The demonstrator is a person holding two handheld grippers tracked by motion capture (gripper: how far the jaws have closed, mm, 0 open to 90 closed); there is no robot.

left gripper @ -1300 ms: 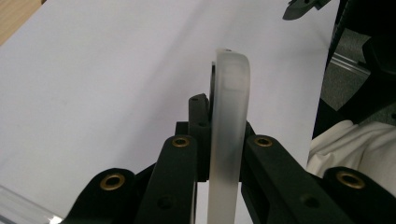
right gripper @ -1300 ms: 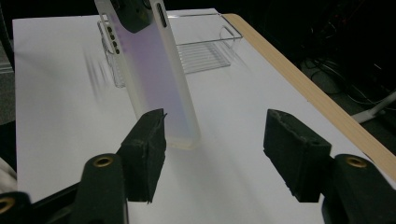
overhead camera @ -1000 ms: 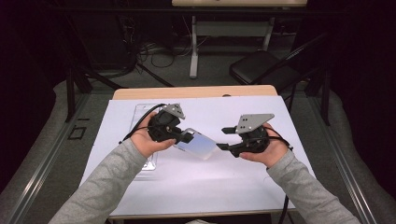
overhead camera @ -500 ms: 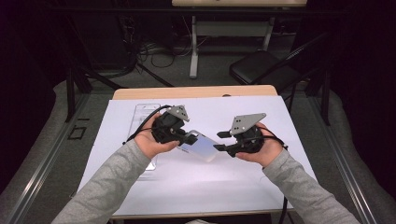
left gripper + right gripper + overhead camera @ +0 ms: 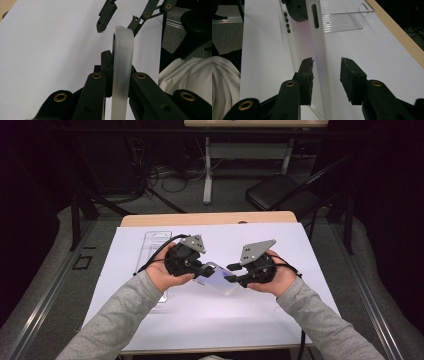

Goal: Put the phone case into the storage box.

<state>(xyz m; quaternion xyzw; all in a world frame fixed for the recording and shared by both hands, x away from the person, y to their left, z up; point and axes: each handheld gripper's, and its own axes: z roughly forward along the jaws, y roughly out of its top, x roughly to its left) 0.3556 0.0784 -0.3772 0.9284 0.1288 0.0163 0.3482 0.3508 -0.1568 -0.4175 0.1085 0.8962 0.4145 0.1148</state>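
L gripper (image 5: pixel 200 269) clamps the phone case (image 5: pixel 218 279) mid-air at table centre, R gripper (image 5: pixel 235 273) at its 3 o'clock closing but w/ pads not biting yet, so I risk the case twisting out.

Obstacles on your tabletop (image 5: pixel 210 315): one clear plastic tray (image 5: pixel 152 247), lying flat at far left, near your left forearm. Free room: the white sheet ahead of, right of and nearer than both hand-held grippers lies open for passage.
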